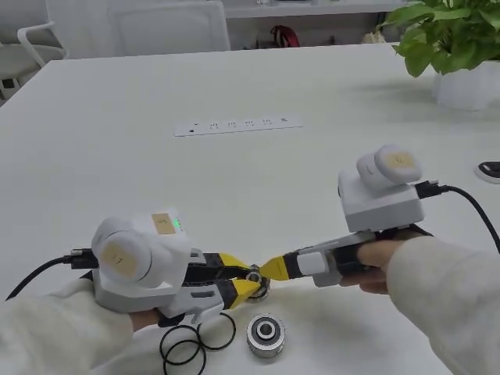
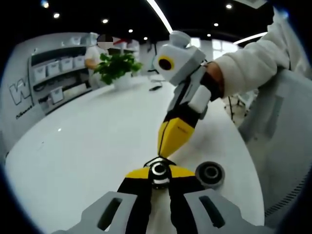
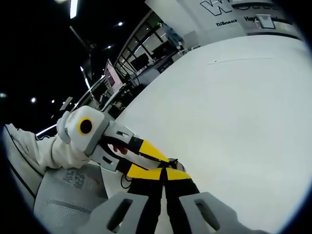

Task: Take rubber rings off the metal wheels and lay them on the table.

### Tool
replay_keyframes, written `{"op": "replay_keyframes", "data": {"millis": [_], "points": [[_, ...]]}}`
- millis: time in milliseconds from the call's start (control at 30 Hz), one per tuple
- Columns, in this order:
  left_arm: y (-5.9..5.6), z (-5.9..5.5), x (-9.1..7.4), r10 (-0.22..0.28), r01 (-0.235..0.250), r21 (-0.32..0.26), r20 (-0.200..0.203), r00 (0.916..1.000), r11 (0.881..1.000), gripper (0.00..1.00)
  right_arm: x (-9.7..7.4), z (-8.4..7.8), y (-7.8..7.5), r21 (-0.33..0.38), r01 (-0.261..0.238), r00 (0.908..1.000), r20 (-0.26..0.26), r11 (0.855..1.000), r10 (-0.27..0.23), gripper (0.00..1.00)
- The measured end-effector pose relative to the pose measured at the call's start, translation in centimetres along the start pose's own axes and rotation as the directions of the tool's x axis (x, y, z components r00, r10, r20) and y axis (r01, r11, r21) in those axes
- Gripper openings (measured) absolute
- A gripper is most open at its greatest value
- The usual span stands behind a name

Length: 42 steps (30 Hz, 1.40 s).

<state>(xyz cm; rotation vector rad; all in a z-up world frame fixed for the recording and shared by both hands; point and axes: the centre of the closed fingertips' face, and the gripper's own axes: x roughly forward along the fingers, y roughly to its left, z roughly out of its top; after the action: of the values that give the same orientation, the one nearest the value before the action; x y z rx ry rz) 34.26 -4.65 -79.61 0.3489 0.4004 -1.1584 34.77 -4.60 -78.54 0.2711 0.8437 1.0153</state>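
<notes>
So over on the left, the left gripper [image 1: 244, 280] is clamping its yellow jaws around a small metal wheel [image 2: 159, 170] and holding it just above the table [image 1: 312, 94]. Looks like it's acting as the vise here, keeping the wheel from turning or sliding while the other side does the pulling.

Right below it, a few loose rings [image 1: 190, 344] are lying flat on the table next to the person's sleeve. I'm guessing that's the drop pile, kept close so each one only needs a short trip. A second wheel [image 1: 266, 334] is sitting just beside them, on its side. Can't tell whether that one is carrying a ring.

Moving right, the right gripper [image 1: 273, 269] is coming in tip to tip against the left one. Its jaws are pressed together, and in the left gripper view they seem to be pinching the thin black rubber ring [image 2: 158, 159] at the wheel's top edge. Coming in head-on makes sense for peeling it off.
</notes>
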Motion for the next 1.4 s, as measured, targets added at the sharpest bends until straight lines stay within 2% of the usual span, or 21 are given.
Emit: {"op": "replay_keyframes", "data": {"millis": [600,800,967,1167,1400], "points": [[0.0,0.0,0.0,0.003,-0.003,0.001,-0.001,1.0000,1.000,0.13,-0.2,0.7,1.1,-0.002,-0.032,0.9993,0.022,0.999,0.032,0.00],[0.1,0.0,0.0,0.007,-0.007,-0.036,-0.004,1.0000,0.999,0.14,-0.1,0.5,1.1,0.002,-0.016,0.9996,0.022,1.000,0.016,0.00],[0.1,0.0,0.0,0.013,-0.013,-0.032,-0.009,0.9999,0.999,0.14,-0.1,0.3,0.8,0.040,-0.002,0.9999,0.017,0.999,0.001,0.00],[-0.1,0.2,-0.3,0.000,-0.001,-0.028,-0.022,0.9997,1.000,0.19,-0.1,-0.1,0.6,0.035,0.013,0.9999,0.001,0.999,-0.013,0.00],[-0.4,1.1,-0.8,-0.022,0.022,0.001,-0.026,0.9994,1.000,0.24,-0.3,-0.2,0.2,0.048,0.019,0.9998,-0.001,0.999,-0.019,0.00]]}}
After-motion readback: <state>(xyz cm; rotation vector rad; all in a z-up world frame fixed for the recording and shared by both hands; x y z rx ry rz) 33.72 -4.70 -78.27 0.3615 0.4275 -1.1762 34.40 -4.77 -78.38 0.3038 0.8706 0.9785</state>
